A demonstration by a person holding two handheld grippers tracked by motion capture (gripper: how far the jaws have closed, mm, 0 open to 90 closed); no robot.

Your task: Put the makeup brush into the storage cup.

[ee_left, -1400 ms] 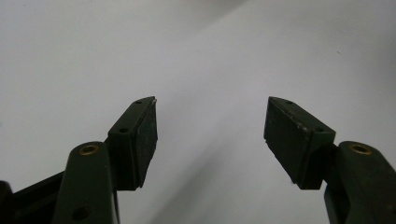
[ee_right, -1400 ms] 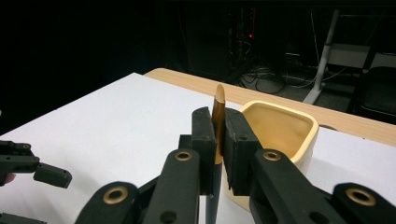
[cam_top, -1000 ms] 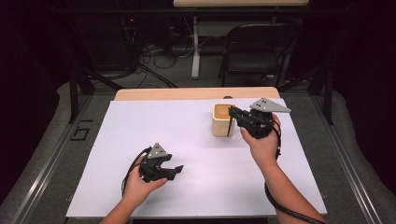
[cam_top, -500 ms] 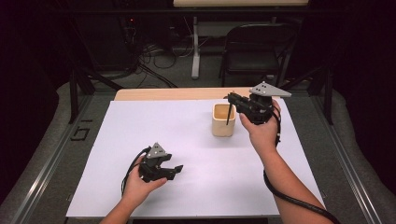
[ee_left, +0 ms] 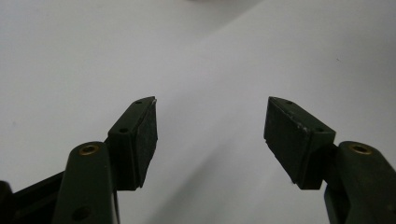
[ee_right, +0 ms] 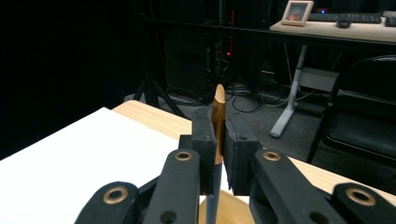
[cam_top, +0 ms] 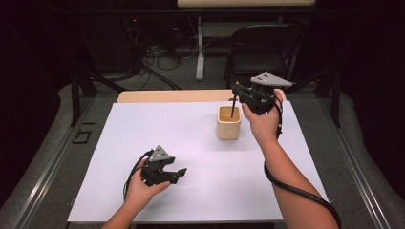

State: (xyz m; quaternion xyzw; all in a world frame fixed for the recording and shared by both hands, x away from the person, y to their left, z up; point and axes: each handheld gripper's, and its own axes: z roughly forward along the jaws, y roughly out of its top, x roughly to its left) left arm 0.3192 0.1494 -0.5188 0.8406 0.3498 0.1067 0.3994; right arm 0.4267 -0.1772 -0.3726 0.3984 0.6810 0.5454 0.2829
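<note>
A tan square cup (cam_top: 228, 128) stands on the white sheet (cam_top: 143, 129) right of centre. My right gripper (cam_top: 236, 93) hangs above the cup's far right side, shut on a thin stick (cam_top: 233, 109) that points down into the cup's mouth. In the right gripper view the stick (ee_right: 218, 109) has an orange wooden top and a dark lower shaft, pinched upright in the right gripper (ee_right: 219, 140), with the cup's rim (ee_right: 231, 210) just below. My left gripper (cam_top: 180, 172) rests low at the front left, open, its pads (ee_left: 144, 135) wide apart over bare sheet around the left gripper (ee_left: 210, 126).
The wooden tabletop (cam_top: 167, 96) shows beyond the sheet's far edge. A black chair (cam_top: 267, 47) and a white desk leg (cam_top: 199, 52) stand behind the table, with cables on the floor. A far desk (ee_right: 336, 25) carries a picture frame and a keyboard.
My right gripper has risen and moved slightly away from me, lifting the stick higher out of the cup. The left gripper has stayed where it was.
</note>
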